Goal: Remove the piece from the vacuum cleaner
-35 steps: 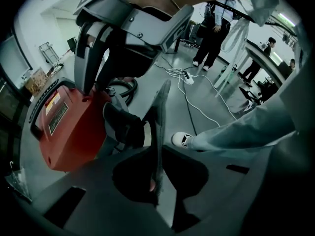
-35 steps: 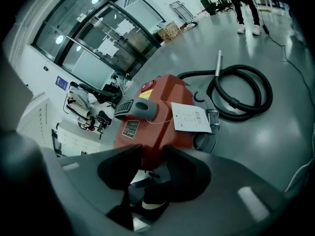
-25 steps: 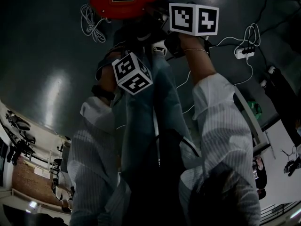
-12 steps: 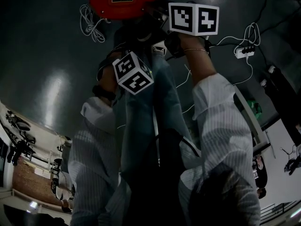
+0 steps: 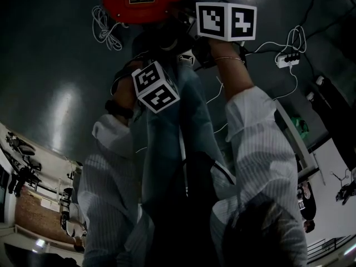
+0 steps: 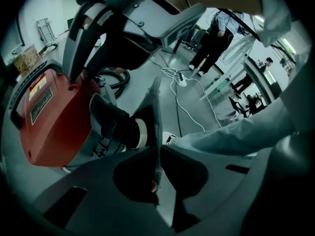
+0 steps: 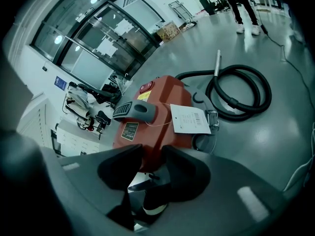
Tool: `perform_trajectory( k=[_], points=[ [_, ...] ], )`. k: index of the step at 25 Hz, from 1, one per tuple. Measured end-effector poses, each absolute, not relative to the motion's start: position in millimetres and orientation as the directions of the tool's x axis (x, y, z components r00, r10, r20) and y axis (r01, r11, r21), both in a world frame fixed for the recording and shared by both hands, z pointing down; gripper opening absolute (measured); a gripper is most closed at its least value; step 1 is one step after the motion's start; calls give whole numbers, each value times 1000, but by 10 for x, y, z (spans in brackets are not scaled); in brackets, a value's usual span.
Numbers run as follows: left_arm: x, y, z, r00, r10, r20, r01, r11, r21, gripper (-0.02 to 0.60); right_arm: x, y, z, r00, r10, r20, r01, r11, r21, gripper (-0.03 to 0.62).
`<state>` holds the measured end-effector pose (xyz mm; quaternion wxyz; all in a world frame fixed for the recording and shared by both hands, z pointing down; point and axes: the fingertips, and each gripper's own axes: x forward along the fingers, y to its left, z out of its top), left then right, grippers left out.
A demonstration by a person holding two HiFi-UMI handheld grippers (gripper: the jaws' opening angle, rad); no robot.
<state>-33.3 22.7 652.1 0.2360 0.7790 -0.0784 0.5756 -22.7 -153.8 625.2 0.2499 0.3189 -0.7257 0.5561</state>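
Note:
The red vacuum cleaner stands on the grey floor ahead of the person's legs. It fills the left of the left gripper view. In the right gripper view the vacuum cleaner shows a grey handle and a white tag. My left gripper is shut on a thin grey flat piece, seen edge-on and held beside the vacuum. Its marker cube hangs over the left knee. My right gripper hovers above the vacuum, open, with nothing between its jaws. Its cube is near the vacuum's right side.
A black hose coils on the floor beyond the vacuum. A white power strip and loose cables lie to the right, and a coiled white cord lies left of the vacuum. The person's black shoe is close to the vacuum. Other people stand farther off.
Both marker cubes and the vacuum have drifted slightly up and left in the head view. The left gripper still holds the thin piece.

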Motion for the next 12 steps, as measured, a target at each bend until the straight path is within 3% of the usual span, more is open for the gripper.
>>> perform_trajectory(
  k=[3,12],
  points=[
    [-337,289,6502,323,177,930,-344,-893,290,20,-231,-1541,6261,-669,-182,720,-743,180,-645,152],
    [-305,426,6527,347,193,918,-400,-855,331,18,-218,-1545,6262,-669,-180,721,-743,181,-644,150]
  ],
)
